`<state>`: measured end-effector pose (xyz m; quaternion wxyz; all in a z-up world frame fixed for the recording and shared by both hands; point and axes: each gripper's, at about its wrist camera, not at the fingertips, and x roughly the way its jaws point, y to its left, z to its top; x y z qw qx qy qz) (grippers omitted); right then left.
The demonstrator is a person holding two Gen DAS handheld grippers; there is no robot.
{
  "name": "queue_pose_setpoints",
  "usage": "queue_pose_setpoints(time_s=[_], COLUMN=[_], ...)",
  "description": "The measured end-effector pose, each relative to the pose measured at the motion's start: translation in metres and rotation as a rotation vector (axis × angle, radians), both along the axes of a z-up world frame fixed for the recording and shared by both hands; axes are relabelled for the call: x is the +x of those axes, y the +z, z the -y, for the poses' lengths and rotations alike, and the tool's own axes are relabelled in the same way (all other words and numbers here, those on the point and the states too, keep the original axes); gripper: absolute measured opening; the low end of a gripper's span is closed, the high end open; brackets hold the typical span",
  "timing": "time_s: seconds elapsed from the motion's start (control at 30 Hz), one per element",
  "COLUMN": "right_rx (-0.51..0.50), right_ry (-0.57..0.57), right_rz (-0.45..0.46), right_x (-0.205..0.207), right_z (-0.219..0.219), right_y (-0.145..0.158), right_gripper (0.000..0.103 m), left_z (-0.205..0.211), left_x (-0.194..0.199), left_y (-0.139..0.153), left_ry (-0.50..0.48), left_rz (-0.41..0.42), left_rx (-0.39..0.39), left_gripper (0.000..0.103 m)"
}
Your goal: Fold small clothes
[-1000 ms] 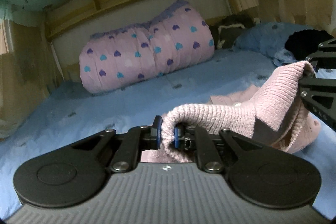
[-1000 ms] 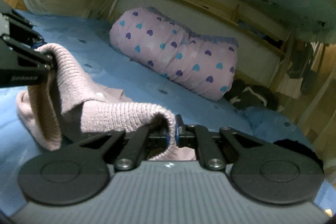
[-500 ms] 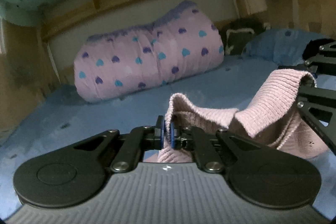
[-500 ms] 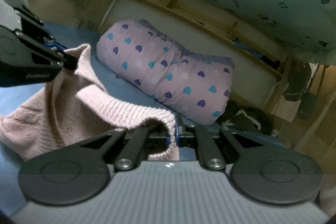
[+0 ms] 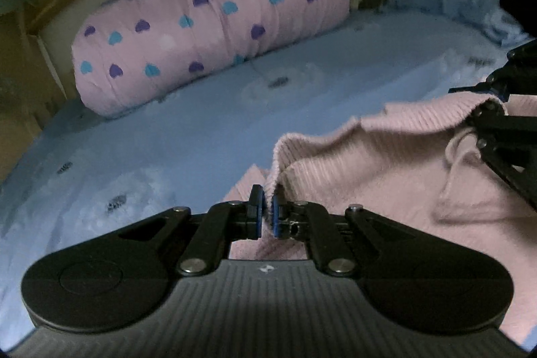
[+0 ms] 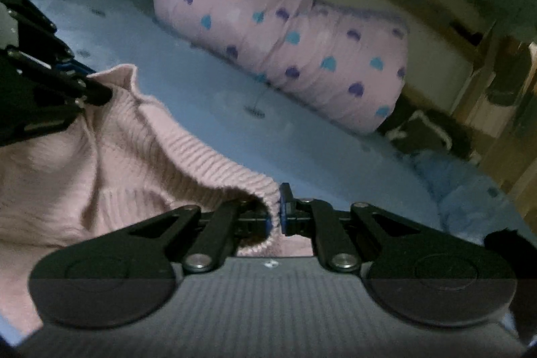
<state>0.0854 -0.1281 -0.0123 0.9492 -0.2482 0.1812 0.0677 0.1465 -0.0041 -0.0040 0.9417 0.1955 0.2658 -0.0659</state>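
Blue bedsheet point(image 5: 201, 130), pink ribbed knit sweater point(image 5: 386, 163), rumpled

Pink ribbed knit garment point(image 5: 386, 163) – rumpled, edge lifted, on blue bedsheet point(image 5: 201, 130)

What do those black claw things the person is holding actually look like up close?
Each hand-held gripper is matt black: a ribbed grey-black body, two round discs at its sides, and slotted link arms joined by silver bolts. These lead to two slim fingers with blue pads. The left hand-held gripper and the right hand-held gripper look the same. No cables, sleeves or hands show.
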Motion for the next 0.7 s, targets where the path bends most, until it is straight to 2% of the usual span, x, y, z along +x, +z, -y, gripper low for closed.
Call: queue_pose_setpoints(time_s=[0.1,0.23,0.3,0.33,0.37,0.4,0.43,0.47,0.53,0.7], right_rx=[-0.004,0.023,0.033,0.045,0.061,0.082,0.106,0.130,0.168,0.242], right_ry=[0.006,-0.005,-0.014,-0.017,-0.018,-0.023,-0.027,-0.035,-0.031,-0.044], right_rz=[-0.073,-0.106,-0.117,-0.125,-0.135,-0.142,-0.144,-0.140,-0.122,-0.127], right_x=[0.016,0.023,0.023,0.023,0.023,0.021,0.020,0.017,0.009,-0.012], right_z=[-0.001,-0.001,-0.001,0.000,0.002,0.005,0.008,0.011,0.019,0.035], right_y=[-0.016,-0.023,-0.019,-0.016,-0.011,-0.006,0.000,0.006,0.019,0.043], right_gripper=[0.009,0.010,0.010,0.010,0.010,0.013,0.024,0.036,0.043,0.043], left_z=[0.001,0.003,0.002,0.000,-0.001,-0.002,-0.002,-0.004,-0.007,-0.017], left_x=[0.009,0.009,0.006,0.001,-0.003,-0.008,-0.014,-0.020,-0.029,-0.056], left_y=[-0.010,-0.008,0.000,0.005,0.010,0.016,0.022,0.027,0.039,0.063], left_ry=[0.003,0.013,0.025,0.029,0.031,0.035,0.041,0.043,0.045,0.056], left_rz=[-0.012,-0.025,-0.032,-0.031,-0.030,-0.026,-0.014,-0.004,-0.012,-0.047], left_rx=[0.014,0.021,0.013,0.008,0.012,0.028,0.045,0.057,0.054,-0.032], left_gripper=[0.009,0.013,0.023,0.038,0.058,0.065,0.071,0.071,0.071,0.073])
